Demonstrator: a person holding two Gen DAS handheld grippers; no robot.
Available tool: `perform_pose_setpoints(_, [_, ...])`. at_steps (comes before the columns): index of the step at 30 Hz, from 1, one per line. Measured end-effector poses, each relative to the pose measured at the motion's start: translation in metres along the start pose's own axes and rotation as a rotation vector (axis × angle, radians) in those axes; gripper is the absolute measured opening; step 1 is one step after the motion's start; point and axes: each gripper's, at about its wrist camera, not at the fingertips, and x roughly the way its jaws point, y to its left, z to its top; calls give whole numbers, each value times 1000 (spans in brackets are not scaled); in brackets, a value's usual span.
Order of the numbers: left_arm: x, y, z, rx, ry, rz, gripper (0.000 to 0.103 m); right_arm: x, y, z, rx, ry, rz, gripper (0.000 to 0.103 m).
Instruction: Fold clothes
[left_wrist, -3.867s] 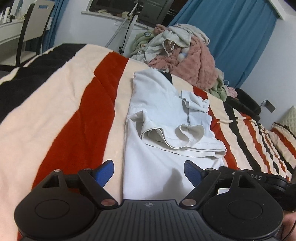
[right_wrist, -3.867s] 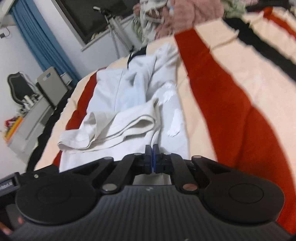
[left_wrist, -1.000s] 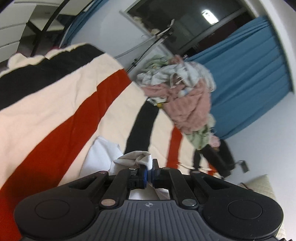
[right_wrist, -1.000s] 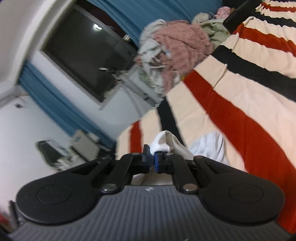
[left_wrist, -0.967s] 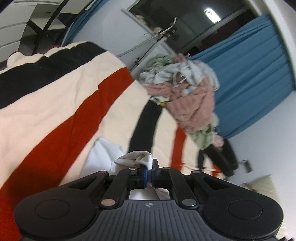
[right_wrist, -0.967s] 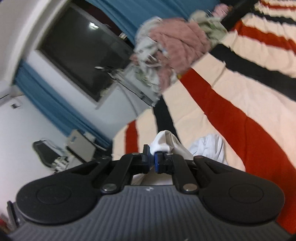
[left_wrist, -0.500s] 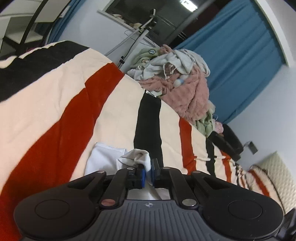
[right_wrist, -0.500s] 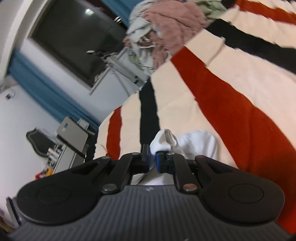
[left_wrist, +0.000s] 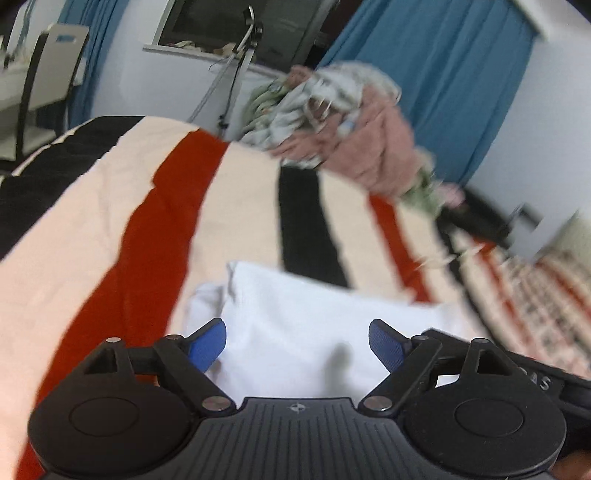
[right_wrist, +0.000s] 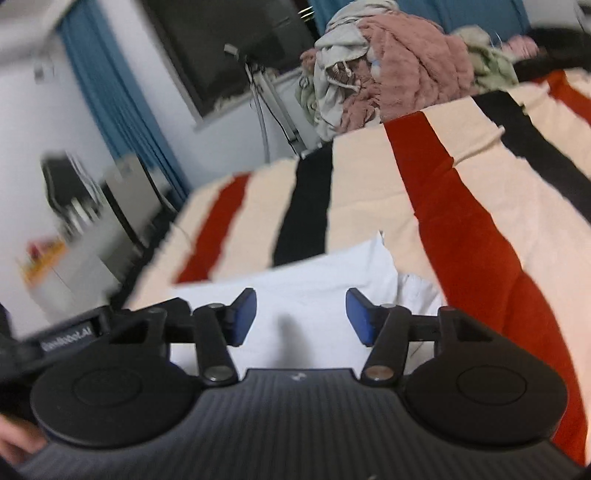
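One white garment (left_wrist: 306, 332) lies folded on one striped blanket (left_wrist: 110, 206). Two grippers hang over it, left (left_wrist: 297, 345) and right (right_wrist: 301, 317), each with two blue pads. Beyond the garment, at the blanket's far end, sits one heap of clothes (left_wrist: 343, 125). One tripod (left_wrist: 232, 70) stands behind the blanket.

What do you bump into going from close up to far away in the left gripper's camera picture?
left gripper → white folded shirt → striped blanket → heap of clothes → blue curtain
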Motion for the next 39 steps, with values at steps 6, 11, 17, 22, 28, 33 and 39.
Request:
perform_pose_setpoints(6, [18, 8, -8, 19, 57, 62, 82, 23, 8, -17, -112, 65, -65, 55])
perform_pose_setpoints(11, [-13, 6, -8, 31, 24, 55, 82, -21, 17, -14, -79, 22, -51, 57])
perform_pose_setpoints(17, [-60, -1, -26, 66, 6, 51, 83, -64, 23, -35, -85, 9, -84, 57])
perform_pose_setpoints(22, [-63, -1, -46, 45, 75, 68, 83, -56, 19, -58, -67, 73, -141, 56])
perform_pose_setpoints(28, [-77, 21, -49, -115, 106, -18, 83, -52, 19, -65, -81, 88, -158, 56])
perform_pose_setpoints(33, [-107, 37, -48, -253, 92, -127, 83, -53, 19, -66, -73, 85, -161, 56])
perform_pose_setpoints(39, [-114, 54, -71, -460, 125, -206, 87, -53, 19, -66, -58, 81, -168, 56])
